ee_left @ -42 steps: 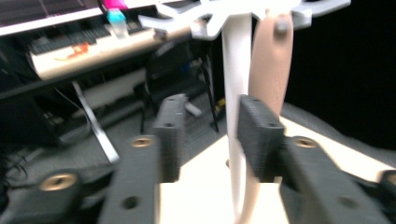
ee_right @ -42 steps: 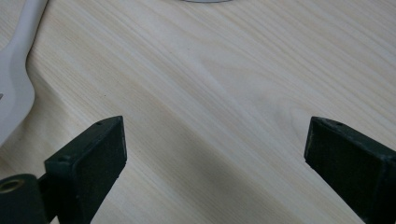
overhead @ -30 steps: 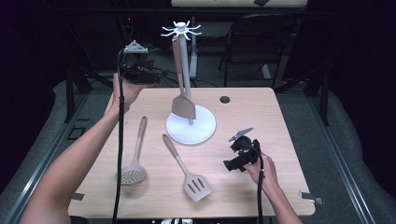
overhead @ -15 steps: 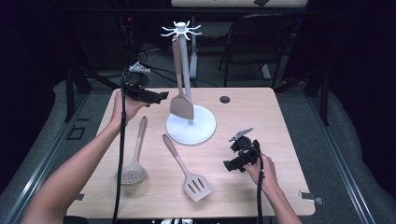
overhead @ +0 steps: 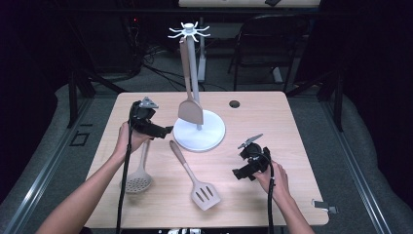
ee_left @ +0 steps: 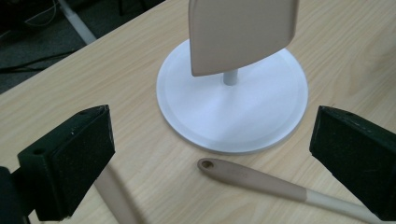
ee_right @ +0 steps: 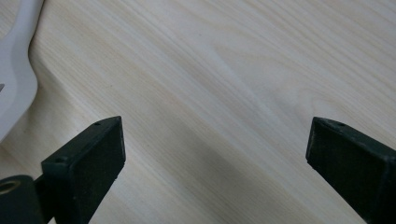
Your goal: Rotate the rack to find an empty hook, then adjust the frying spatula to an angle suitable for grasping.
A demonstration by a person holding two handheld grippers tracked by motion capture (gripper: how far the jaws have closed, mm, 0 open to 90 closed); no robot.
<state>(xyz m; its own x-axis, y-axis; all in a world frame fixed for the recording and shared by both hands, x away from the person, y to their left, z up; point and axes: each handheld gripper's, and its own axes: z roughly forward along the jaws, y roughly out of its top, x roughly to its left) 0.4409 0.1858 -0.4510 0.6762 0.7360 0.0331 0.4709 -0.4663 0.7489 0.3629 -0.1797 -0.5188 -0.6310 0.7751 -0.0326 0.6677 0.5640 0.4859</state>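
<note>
The wooden table (overhead: 272, 122) carries a white stand (overhead: 199, 130) with one spatula (overhead: 190, 109) hanging; the left gripper (overhead: 163, 130) and right gripper (overhead: 238, 173) hold nothing, jaws spread.

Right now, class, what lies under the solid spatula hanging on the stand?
Under the hanging spatula you see the stand's round white base and a short piece of its pole. The blade covers the pole higher up and part of the base behind it.

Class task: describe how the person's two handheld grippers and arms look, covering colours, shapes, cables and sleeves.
Both the left gripper and the right gripper are black, each topped by a grey three-cornered plate, with two blocky black jaws. A black cable trails from each towards the person. The forearms are bare; no sleeves are visible.
</note>
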